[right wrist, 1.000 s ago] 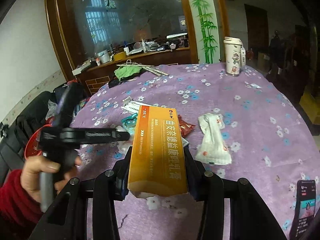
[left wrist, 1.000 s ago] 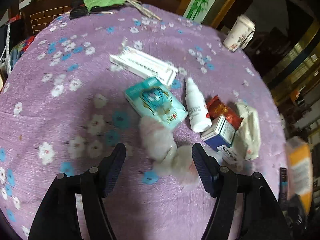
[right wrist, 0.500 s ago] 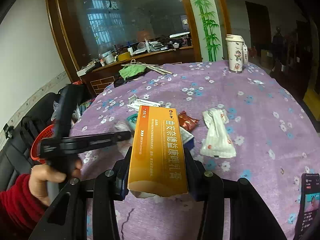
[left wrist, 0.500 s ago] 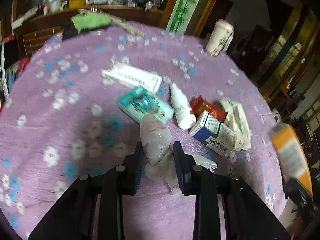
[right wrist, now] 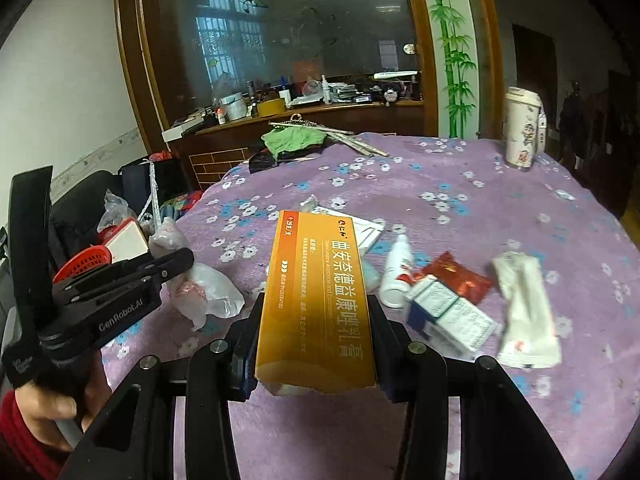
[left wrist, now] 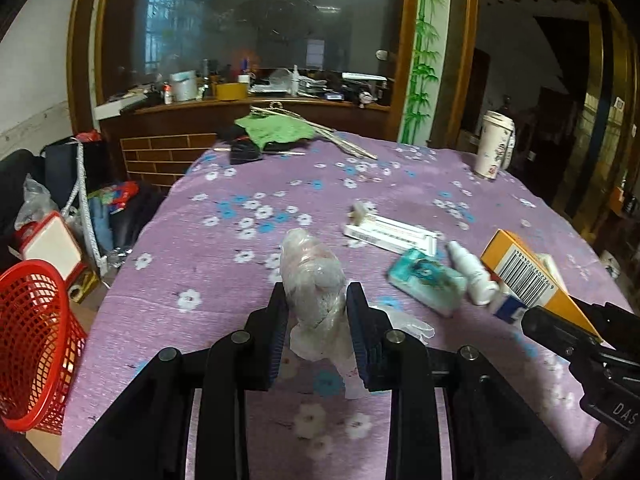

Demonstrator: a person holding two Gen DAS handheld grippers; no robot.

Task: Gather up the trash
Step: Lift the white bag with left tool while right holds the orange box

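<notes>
Left tool (left wrist: 314, 306) is clamped on the crumpled plastic wad (left wrist: 312, 280), raised above the surface (left wrist: 224, 264). Right tool (right wrist: 316, 336) grips the orange carton (right wrist: 316, 300). Recommendation: carry both level to the red basket (left wrist: 32, 344) (floor, left) without slackening the squeeze.

The round red plastic mesh basket (left wrist: 34, 344) is cut off by the left edge of the left wrist view; in the right wrist view only a sliver shows behind the black left gripper (right wrist: 176, 264). The long orange cardboard box (right wrist: 316, 308) hides most of the teal carton behind it. The blue-and-white small box (right wrist: 450, 316) and the white crinkled wrapper (right wrist: 526, 312) are motion-blurred, their print unreadable. Items on the wooden counter (left wrist: 256, 100) are too small to identify.
</notes>
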